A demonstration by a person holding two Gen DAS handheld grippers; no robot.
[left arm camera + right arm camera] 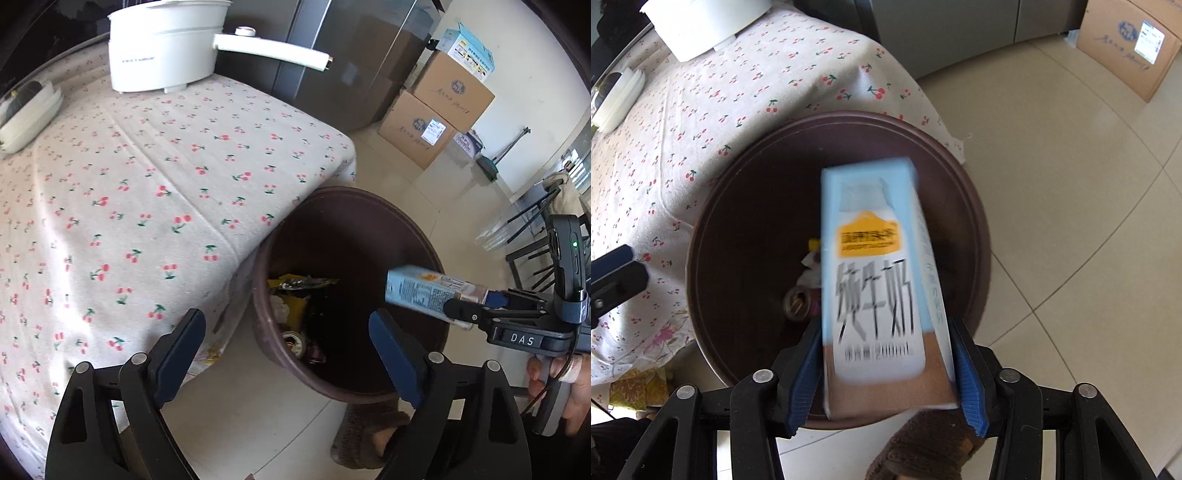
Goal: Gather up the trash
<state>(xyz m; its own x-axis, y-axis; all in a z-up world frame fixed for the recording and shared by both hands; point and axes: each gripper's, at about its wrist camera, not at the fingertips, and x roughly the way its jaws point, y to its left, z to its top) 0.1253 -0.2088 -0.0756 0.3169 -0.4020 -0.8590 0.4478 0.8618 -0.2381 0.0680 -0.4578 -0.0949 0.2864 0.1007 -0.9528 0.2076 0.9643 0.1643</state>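
Note:
A dark brown round bin [354,192] stands on the floor against the table corner. Inside it lie a yellow wrapper [295,284], crumpled paper and a drink can [293,341]. My left gripper [286,321] hangs open above the bin's near side with nothing between its fingers. My right gripper [884,328] is shut on the lower end of a light blue and brown milk carton [875,280], held upright over the bin [738,184], where the can [798,301] shows beside it. From the left wrist view the carton [417,291] sticks out of the right gripper [465,310] over the bin's right rim.
The table [129,184] wears a cherry-print cloth and carries a white electric pot [162,48] and a white case [26,114]. Cardboard boxes [436,110] stand by the far wall. A slippered foot [369,435] is beside the bin. Black chair legs [535,236] are at the right.

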